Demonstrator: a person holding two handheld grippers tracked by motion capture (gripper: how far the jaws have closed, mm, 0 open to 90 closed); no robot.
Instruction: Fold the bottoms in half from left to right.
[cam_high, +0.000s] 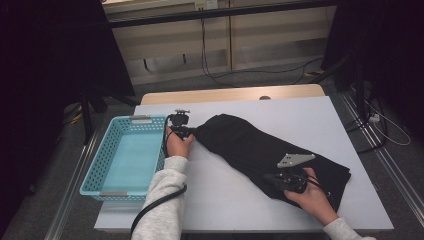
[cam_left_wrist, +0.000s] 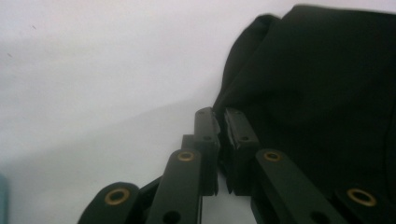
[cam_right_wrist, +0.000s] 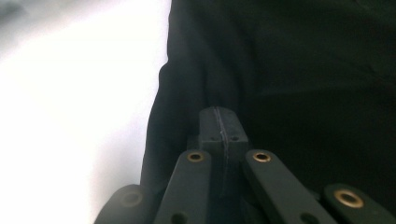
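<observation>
A black cloth (cam_high: 260, 150) lies folded in a long band across the white table (cam_high: 310, 115), running from the middle toward the near right. My left gripper (cam_high: 192, 131) is at the cloth's far-left end, next to the basket. In the left gripper view its jaws (cam_left_wrist: 220, 116) stand almost together, pinching the edge of the cloth (cam_left_wrist: 317, 84). My right gripper (cam_high: 270, 178), with its grey plate on top, rests on the near-right part of the cloth. Its jaws (cam_right_wrist: 219, 112) are pressed together on a raised fold of the cloth (cam_right_wrist: 303, 70).
A light blue perforated basket (cam_high: 100, 155) with nothing in it stands at the table's left side, close to my left hand. A strip of bare wood (cam_high: 225, 94) runs along the far edge. Cables and dark stands lie on the floor beyond.
</observation>
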